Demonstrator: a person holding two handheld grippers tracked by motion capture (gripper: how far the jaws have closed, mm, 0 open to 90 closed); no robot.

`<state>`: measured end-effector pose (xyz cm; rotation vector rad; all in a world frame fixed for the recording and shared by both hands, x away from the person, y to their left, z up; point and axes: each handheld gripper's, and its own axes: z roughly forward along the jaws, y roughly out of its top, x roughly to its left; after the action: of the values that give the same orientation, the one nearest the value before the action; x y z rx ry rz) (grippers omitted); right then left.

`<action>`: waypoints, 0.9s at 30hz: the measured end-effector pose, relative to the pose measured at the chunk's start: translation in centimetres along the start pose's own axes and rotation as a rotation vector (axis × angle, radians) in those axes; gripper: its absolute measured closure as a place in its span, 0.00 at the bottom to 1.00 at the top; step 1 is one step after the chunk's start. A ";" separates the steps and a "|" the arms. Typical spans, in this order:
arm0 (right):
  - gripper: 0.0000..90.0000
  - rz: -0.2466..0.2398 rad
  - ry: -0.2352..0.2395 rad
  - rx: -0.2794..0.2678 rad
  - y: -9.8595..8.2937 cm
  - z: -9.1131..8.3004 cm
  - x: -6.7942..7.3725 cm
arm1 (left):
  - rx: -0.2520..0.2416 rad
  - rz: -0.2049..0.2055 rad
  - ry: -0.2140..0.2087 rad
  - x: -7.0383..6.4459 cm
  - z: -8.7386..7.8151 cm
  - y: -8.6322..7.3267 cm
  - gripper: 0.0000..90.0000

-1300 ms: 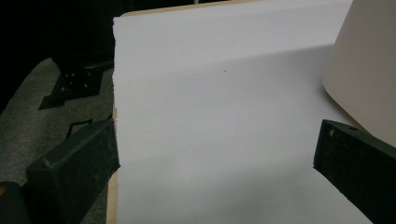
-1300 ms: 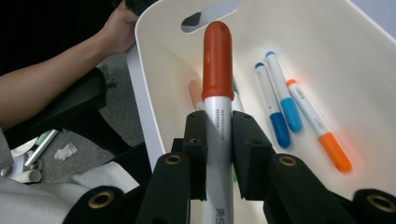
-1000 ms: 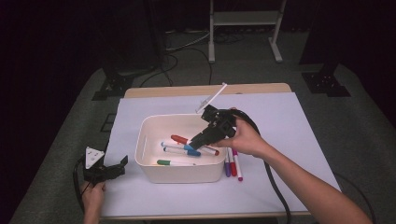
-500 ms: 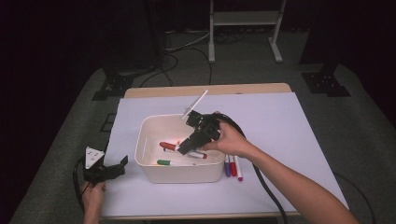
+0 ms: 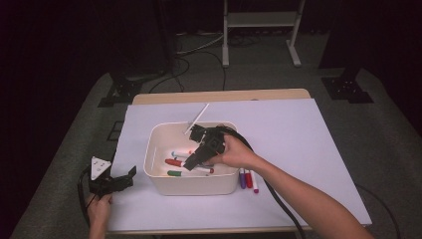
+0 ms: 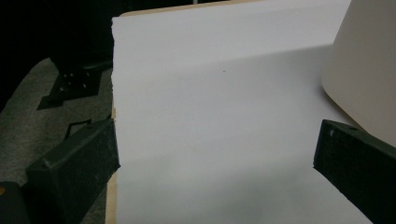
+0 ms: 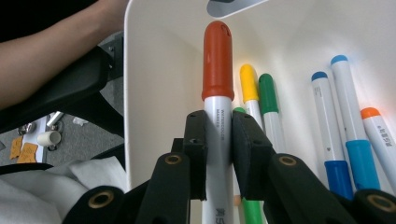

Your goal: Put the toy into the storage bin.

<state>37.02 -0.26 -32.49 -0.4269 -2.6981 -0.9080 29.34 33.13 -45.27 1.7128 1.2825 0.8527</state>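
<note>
- Over the white bin (image 5: 189, 184), the right gripper (image 5: 191, 160) dips inside, its jaws pointing down and toward the person's left.
- Between its jaws sits a red-capped marker (image 7: 217, 88); the right gripper view shows both black pads pressed against the white barrel just below the cap, so the claw is clamped on it.
- The marker's cap points toward the bin's inner wall, close to it; whether it touches cannot be told.
- Beside the held marker, in the bin, lie a yellow-capped marker (image 7: 249, 88) and a green-capped marker (image 7: 268, 95), side by side and touching.
- Farther to that view's right lie two blue-capped markers (image 7: 344, 93) next to each other, then an orange-capped marker (image 7: 376, 126) at the edge.
- From the high view, the bin stands near the middle of a white sheet (image 5: 308, 139) that covers the table (image 5: 219, 96).
- Just outside the bin's right wall, three markers (image 5: 248, 179) lie on the sheet, close together and parallel.
- A white stick (image 5: 197, 118) rises aslant behind the right gripper, over the bin's far rim.
- The right hand (image 5: 236, 152) grips the tool, with a cable trailing back along the forearm.
- At the sheet's near left corner, the left gripper (image 5: 128, 175) rests low, held by the left hand (image 5: 99, 209).
- Its jaws stand wide apart with bare sheet between them in the left gripper view, so it is spread and holding nothing; the bin's outer wall (image 6: 364, 74) shows just beyond one jaw.
</note>
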 end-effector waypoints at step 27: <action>0.84 -0.015 0.001 0.092 0.6 2.8 -0.3 | 0.000 0.002 -0.002 0.0 0.0 0.0 0.00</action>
<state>37.09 1.83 -34.41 -0.3872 -2.7328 -0.7840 29.37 33.16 -45.27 1.7149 1.2796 0.8527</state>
